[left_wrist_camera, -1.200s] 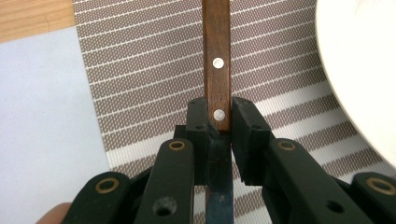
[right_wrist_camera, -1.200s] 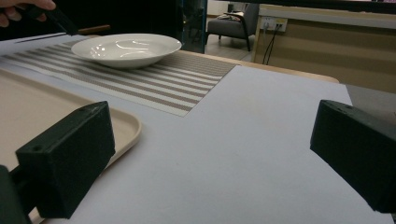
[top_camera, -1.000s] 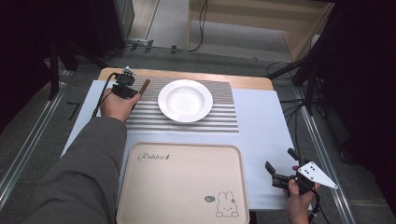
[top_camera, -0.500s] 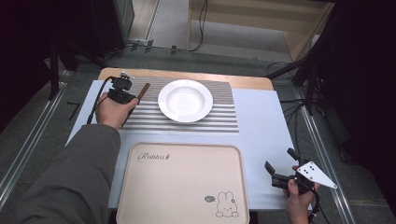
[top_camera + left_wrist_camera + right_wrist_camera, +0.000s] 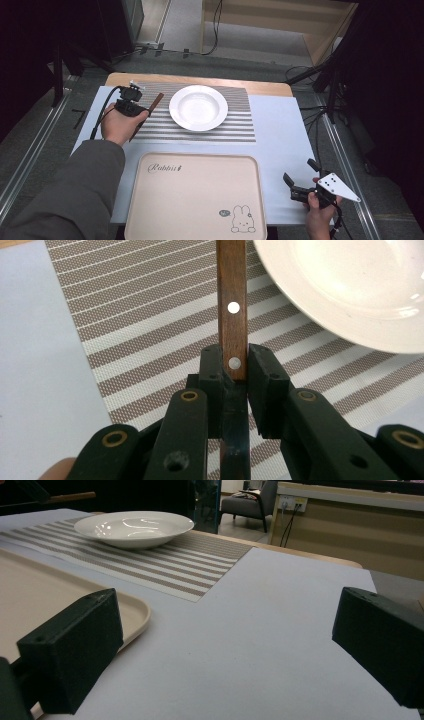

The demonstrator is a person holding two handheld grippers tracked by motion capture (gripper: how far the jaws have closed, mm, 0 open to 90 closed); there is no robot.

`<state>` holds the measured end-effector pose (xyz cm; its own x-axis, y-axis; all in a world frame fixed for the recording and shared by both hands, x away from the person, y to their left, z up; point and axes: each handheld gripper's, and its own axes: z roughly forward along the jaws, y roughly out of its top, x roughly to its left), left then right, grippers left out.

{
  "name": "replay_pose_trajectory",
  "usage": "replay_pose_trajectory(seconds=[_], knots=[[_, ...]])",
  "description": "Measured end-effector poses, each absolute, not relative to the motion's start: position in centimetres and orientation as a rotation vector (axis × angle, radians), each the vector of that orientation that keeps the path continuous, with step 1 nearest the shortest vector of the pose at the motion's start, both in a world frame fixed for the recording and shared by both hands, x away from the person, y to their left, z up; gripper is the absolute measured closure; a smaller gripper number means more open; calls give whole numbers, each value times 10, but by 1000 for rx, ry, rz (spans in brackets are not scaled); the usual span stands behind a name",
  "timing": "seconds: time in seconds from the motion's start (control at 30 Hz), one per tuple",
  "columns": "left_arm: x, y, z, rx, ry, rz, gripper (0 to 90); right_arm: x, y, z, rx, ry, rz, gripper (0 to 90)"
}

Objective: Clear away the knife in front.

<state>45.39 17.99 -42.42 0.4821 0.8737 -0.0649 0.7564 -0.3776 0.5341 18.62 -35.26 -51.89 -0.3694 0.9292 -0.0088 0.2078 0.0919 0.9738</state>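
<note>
Two grippers in play at the table. My left gripper [image 5: 131,102] sits over the L end of the striped placemat [image 5: 235,120], jaws clamped on a knife [image 5: 150,107] w/ a brown wooden handle. From the left gripper view the pads pinch it right where handle meets blade: handle [image 5: 232,300] w/ two silver rivets runs up and away from the jaws, dark blade [image 5: 234,440] comes back between them toward the cam. Knife is above the mat, just beside the rim of the white plate [image 5: 198,107], handle end close to it but I can't tell if they touch. Plate itself sits on the mat, roughly mid-table. My right gripper [image 5: 300,185] is well apart from all that, at the near R corner over the pale blue table cover [image 5: 280,145], jaws standing wide apart w/ nothing between them; grey three-cornered plate on top of it. Right gripper view shows both black pads spread over bare cover, the beige tray [image 5: 65,600] corner just beside the L pad, plate [image 5: 134,527] farther off on the mat. Tray [image 5: 195,200] w/ a rabbit print lies at the near edge btw my two hands, touching neither.
</note>
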Motion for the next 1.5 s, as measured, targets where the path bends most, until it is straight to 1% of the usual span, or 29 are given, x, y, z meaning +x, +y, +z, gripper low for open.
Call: replay_pose_trajectory(seconds=[0.43, 0.73, 1.13, 1.5], knots=[[432, 178, -421, 2263, 1282, 301, 775, 186, -352, -519, 1133, 1684, 1327, 0], [410, 176, -421, 2275, 1229, 292, 775, 186, -352, -519, 1131, 1685, 1325, 0], [390, 175, -420, 2265, 1191, 298, 775, 186, -352, -519, 1133, 1687, 1320, 0], [361, 171, -416, 2246, 1127, 270, 775, 186, -352, -519, 1131, 1688, 1319, 0]])
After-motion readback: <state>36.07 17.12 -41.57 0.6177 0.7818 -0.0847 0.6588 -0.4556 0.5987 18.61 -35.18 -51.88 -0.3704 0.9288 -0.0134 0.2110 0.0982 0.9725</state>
